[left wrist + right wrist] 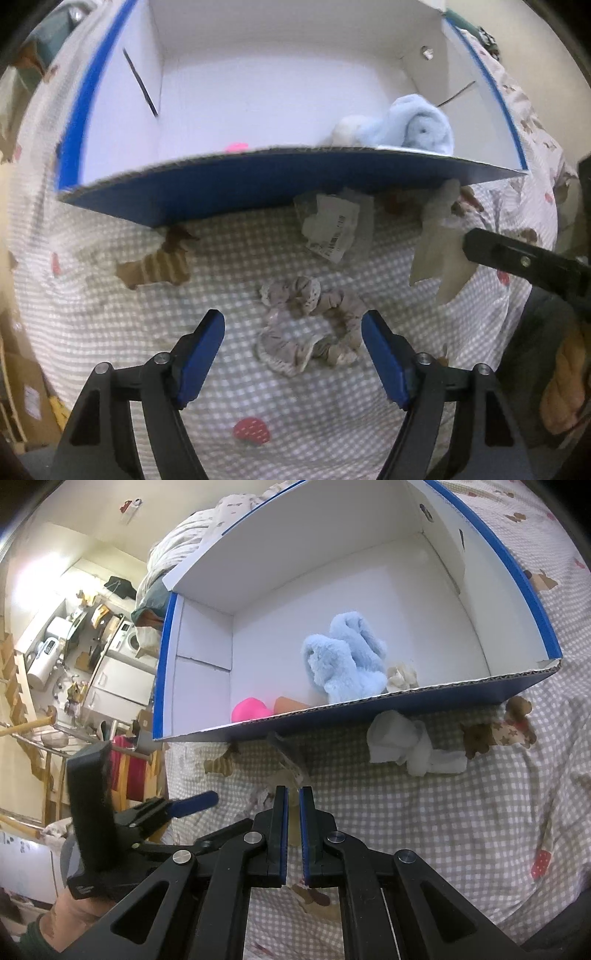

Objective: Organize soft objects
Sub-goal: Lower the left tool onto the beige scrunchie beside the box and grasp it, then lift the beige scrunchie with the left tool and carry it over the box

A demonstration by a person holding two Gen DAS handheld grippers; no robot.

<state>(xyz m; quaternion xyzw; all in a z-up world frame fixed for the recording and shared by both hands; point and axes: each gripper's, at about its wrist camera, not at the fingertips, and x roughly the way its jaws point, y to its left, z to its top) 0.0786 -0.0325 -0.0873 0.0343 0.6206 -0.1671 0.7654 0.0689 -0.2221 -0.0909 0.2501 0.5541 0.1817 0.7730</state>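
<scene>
Left gripper point(293, 352): jaws spread wide, held low over the checked bedspread point(122, 332), pointing at the box.
Scrunchies point(314, 325): beige pair lying on the bedspread between the blue pads, touching neither.
Right gripper point(293, 801): jaws nearly closed on a thin pale cloth piece point(437, 254), lifted just before the box front.
White cloth point(410, 746): crumpled against the front wall, outside.
Box point(388, 709): blue outside, white inside; holds a fluffy blue toy point(347, 657), a pink item point(249, 709), and a cream bit point(400, 675).

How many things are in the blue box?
4: a fluffy blue toy, a cream ball beside it, a pink thing and an orange-brown thing by the front wall. More may hide behind it.
</scene>
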